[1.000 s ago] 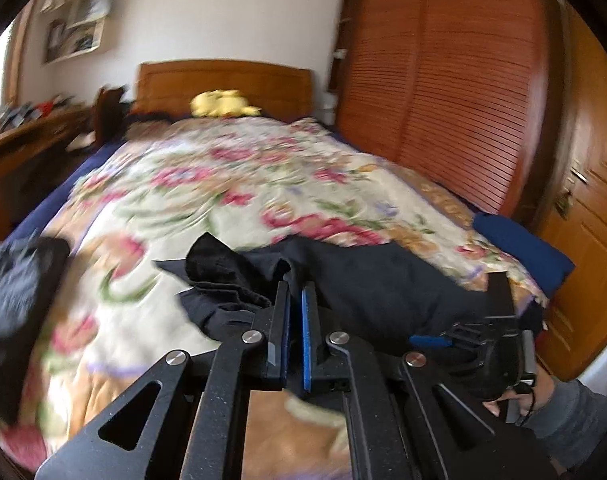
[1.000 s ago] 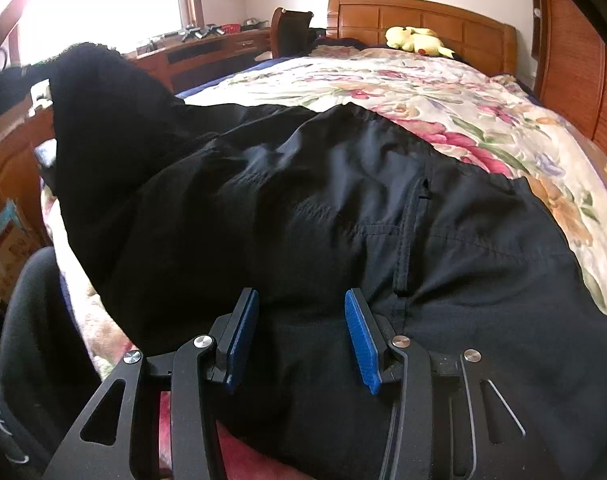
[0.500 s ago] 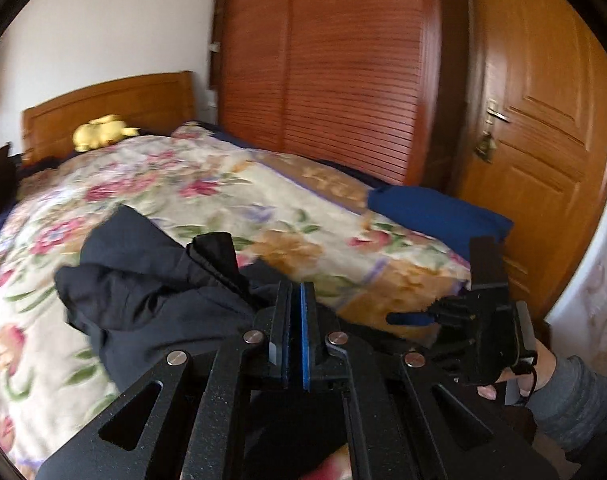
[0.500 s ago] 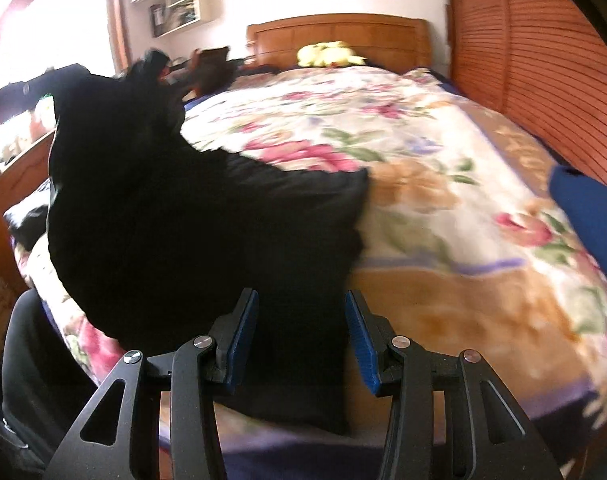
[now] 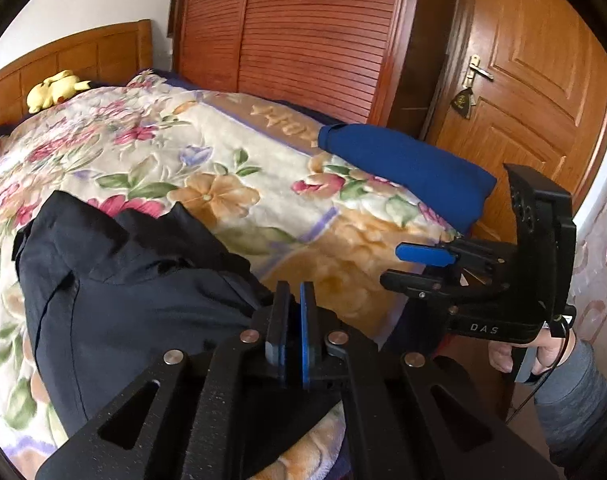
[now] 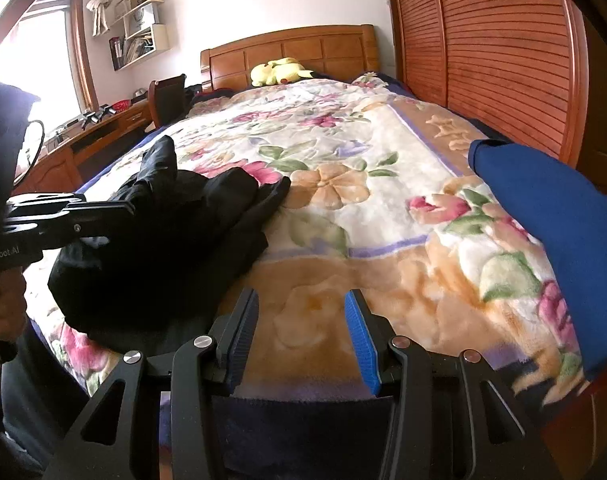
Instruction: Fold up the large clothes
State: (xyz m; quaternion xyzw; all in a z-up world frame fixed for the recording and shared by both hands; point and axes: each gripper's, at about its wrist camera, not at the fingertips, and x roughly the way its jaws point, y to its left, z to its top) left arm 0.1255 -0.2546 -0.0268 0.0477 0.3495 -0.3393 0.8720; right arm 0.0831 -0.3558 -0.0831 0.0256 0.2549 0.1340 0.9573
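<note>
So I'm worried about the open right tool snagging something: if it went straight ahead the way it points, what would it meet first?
Probably the floral blanket. The right tool is open and empty, aimed over the bed's foot edge. The black garment lies off to its left and the blue cloth to its right, though depth is hard to judge.

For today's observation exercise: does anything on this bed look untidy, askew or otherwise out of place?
Yes. The black garment lies bunched in a crumpled heap at the bed's near edge, not spread flat. The left gripper is shut on its fabric; the right gripper is open over bare blanket.
</note>
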